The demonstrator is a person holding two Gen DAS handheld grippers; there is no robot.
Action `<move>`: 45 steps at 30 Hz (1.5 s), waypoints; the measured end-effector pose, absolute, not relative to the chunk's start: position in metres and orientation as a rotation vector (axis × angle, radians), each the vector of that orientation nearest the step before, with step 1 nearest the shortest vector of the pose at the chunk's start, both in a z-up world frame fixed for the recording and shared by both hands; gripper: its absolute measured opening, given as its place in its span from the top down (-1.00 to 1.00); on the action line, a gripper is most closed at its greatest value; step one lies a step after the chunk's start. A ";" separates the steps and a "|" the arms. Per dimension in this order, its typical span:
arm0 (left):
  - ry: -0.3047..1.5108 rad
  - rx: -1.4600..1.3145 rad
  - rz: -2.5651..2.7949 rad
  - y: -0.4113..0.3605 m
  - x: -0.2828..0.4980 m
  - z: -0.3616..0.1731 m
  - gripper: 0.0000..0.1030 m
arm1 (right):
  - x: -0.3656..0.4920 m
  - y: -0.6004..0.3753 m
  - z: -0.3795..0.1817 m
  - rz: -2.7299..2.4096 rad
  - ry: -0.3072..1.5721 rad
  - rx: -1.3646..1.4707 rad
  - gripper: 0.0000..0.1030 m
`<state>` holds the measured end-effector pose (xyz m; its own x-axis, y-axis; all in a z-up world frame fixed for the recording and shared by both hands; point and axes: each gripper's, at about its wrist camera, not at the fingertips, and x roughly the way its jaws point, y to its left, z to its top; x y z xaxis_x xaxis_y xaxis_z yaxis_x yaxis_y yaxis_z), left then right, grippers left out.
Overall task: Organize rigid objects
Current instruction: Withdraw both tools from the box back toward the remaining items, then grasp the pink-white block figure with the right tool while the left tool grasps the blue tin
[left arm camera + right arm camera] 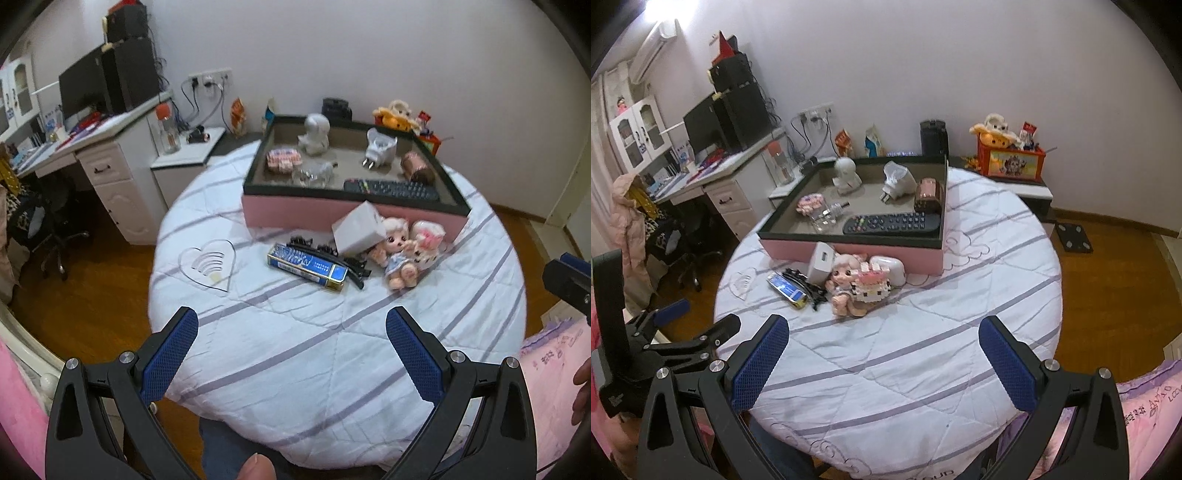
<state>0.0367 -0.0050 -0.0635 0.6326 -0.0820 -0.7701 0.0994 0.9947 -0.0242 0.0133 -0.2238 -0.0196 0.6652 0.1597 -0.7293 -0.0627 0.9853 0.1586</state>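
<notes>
Both grippers hover over the near edge of the round quilted table [295, 350], clear of all objects. The left gripper [291, 332] has its jaws spread wide and holds nothing. The right gripper [884, 341] is likewise spread wide and empty. Neither blue pad touches the quilt.

Ahead of both jaw sets, well apart from the fingertips, a loose cluster lies on the quilt against the near wall of the tray. In the left wrist view, the blue tin [308, 266] lies flat just left of the jaw centreline. Black hair clips [332, 254] lie beside and partly behind it. A white cube charger [356, 230] leans tilted against the tray wall. Right of it sits a small doll [397, 251], touching a pink block figure [428, 242]. A clear heart-shaped piece [208, 264] lies apart, toward the left finger's side.

Beyond the cluster, the pink-walled tray [295, 214] already contains a remote control [391, 188], a wall plug [380, 147], a white figurine [314, 134], a copper-coloured cylinder [417, 168] and smaller items. Judged from this layout, sorting is partly complete; the cluster remains outside because it awaits transfer. The wide jaw setting suits an approach to the tin or charger.
</notes>
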 end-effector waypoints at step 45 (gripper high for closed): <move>0.938 0.038 -0.223 -0.004 0.124 -0.138 -0.62 | 0.116 -0.199 -0.114 0.269 0.981 0.210 -0.26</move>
<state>0.1235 -0.0038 -0.1377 0.5701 -0.1729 -0.8032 0.2062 0.9764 -0.0639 0.1162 -0.1990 -0.1145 0.5276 0.3174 -0.7880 -0.1288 0.9467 0.2951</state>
